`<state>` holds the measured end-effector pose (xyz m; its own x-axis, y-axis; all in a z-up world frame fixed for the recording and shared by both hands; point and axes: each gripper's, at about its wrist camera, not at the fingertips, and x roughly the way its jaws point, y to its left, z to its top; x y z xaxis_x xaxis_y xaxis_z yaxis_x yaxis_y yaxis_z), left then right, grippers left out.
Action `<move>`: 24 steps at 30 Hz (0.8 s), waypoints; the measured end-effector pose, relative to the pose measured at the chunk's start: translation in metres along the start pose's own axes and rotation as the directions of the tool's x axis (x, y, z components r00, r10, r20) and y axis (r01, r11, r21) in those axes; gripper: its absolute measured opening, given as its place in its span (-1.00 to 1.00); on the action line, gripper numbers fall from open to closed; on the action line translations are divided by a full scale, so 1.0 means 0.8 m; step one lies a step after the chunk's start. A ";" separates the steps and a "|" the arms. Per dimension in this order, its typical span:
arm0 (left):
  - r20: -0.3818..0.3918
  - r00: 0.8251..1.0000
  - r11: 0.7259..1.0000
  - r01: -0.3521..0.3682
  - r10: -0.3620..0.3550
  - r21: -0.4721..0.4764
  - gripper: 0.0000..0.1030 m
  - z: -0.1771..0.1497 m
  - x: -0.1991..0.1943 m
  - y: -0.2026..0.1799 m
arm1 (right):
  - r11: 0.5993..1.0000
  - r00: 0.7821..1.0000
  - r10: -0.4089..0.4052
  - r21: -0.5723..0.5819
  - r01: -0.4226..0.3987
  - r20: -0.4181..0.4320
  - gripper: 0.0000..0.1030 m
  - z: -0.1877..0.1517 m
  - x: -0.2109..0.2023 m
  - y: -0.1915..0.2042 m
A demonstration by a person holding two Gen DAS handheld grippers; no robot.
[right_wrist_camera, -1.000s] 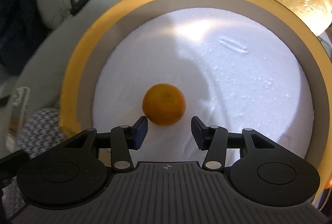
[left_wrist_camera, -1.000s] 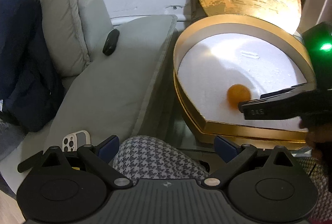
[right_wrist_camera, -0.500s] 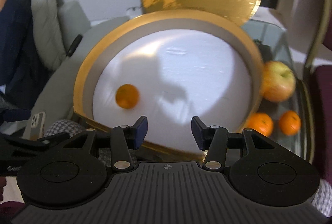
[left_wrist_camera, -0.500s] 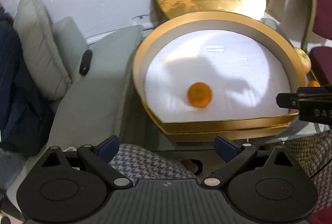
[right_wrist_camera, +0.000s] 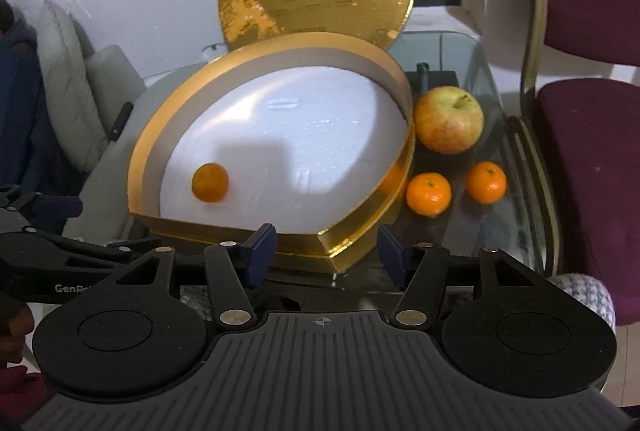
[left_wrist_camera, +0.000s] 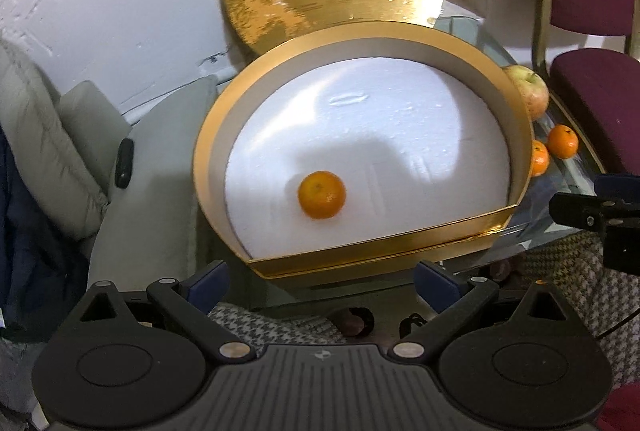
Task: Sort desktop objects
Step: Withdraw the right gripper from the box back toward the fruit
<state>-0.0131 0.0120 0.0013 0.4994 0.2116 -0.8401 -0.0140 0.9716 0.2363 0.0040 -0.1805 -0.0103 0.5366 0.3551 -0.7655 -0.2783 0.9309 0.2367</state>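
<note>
Tangerine (left_wrist_camera: pixel 321 194) lies in the box (left_wrist_camera: pixel 400 243) — beyond both open jaws.

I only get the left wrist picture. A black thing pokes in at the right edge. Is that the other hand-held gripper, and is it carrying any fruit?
Observer: Yes, that's it. The right hand-held gripper is empty; its jaws have just been opening, with nothing between them.
Operator: One orange fruit is half hidden behind the gold box for me. Is it whole?
Observer: It is whole. That tangerine sits on the glass table beside the gold box, near a second tangerine.
Operator: Is there anything behind the apple?
Observer: A small dark block with an upright post stands behind the apple.
</note>
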 end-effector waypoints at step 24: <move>-0.009 0.999 0.991 0.050 -0.050 0.123 0.96 0.019 0.009 -0.049 | 0.991 0.998 -0.057 0.118 0.056 0.001 0.23 -0.008 0.003 -0.061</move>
<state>0.0038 -0.0258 -0.0066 0.4919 0.1641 -0.8551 0.1176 0.9606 0.2519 0.0134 -0.2258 -0.0277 0.5525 0.3019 -0.7770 -0.1520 0.9530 0.2622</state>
